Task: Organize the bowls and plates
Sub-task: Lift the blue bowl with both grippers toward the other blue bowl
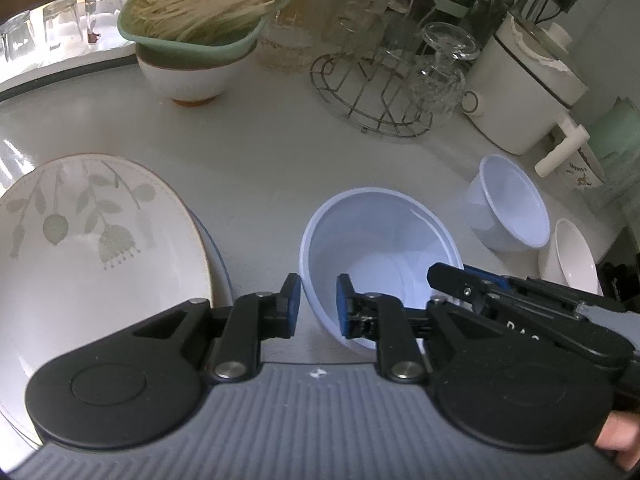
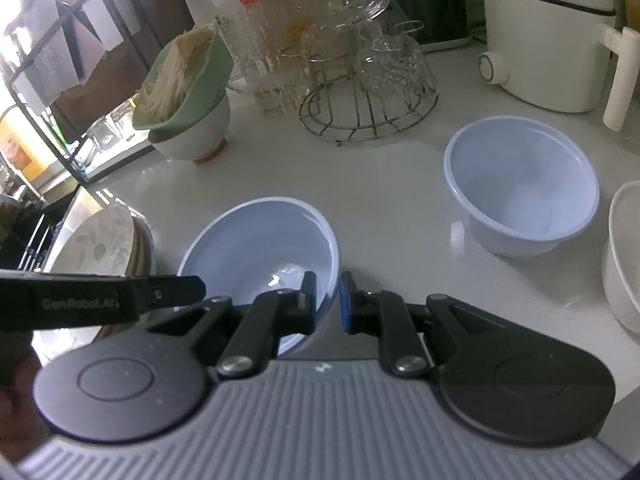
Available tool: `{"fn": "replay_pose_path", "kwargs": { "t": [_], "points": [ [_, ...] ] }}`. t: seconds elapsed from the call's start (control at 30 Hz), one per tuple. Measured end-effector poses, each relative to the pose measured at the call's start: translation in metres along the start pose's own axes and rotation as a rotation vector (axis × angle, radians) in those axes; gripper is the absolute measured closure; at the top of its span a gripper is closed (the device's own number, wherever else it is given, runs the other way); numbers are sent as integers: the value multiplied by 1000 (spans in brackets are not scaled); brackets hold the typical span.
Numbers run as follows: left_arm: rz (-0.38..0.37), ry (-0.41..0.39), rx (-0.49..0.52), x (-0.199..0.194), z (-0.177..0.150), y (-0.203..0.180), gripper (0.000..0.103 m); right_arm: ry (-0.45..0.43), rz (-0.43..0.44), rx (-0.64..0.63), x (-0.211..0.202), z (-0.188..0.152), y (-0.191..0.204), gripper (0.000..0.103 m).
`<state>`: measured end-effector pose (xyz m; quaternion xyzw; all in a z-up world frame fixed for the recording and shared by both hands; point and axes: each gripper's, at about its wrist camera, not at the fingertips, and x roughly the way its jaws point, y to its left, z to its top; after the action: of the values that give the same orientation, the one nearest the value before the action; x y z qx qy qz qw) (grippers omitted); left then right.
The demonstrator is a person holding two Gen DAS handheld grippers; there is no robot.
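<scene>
- While two handheld grippers meet at one pale blue bowl (image 1: pixel 380 240) low in the middle of both wrist views, the white counter (image 1: pixel 240 140) around it carries more dishes.
- The left gripper (image 1: pixel 318 308) straddles the bowl's left rim, one pad outside and one inside; its jaws stand slightly apart, with space showing between the inner pad and the wall.
- The right gripper (image 2: pixel 328 304) takes the opposite rim, its jaws drawn close and clamped on the thin wall, one finger inside the bowl and one outside.
- Whether the bowl's base touches the counter cannot be told.
- At the left of the frame, just beside the bowl, a leaf-patterned plate (image 1: pixel 80 260) lies on top of other plates.
- To the right, a second pale blue bowl (image 1: pixel 512 204) stands apart, and a white bowl (image 1: pixel 576 260) sits at the right edge beyond it.
- Across the upper part, a green dish of pale noodles (image 1: pixel 200 4) rests on a white bowl with a brown foot, next to a wire rack (image 1: pixel 372 96) of upturned glasses and a white appliance (image 1: pixel 528 92) at upper right.
- A hand shows at the lower right corner of the left wrist view.
</scene>
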<state>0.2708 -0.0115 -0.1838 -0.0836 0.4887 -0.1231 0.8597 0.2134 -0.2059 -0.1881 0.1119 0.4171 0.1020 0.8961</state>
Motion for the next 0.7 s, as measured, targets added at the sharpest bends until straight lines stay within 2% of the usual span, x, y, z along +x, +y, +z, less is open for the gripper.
{"fn": "replay_pose_path", "kwargs": {
  "t": [0.17,0.23,0.27,0.47,0.7],
  "points": [
    [16,-21,3,-10,3,2,55,-3,11,-4,-4,3,2,85],
    [24,-27,2,-15,5,2,53,-13,5,-7,-7,5,2,69],
    [26,-29,3,-17,5,2,53,-20,6,-1,-10,5,2,57],
    [32,-61,20,-39,5,-7,52,-54,8,8,-31,6,1,55],
    [21,-102,30,-77,-4,-19,52,-121,12,-18,-76,5,9,55]
  ]
}}
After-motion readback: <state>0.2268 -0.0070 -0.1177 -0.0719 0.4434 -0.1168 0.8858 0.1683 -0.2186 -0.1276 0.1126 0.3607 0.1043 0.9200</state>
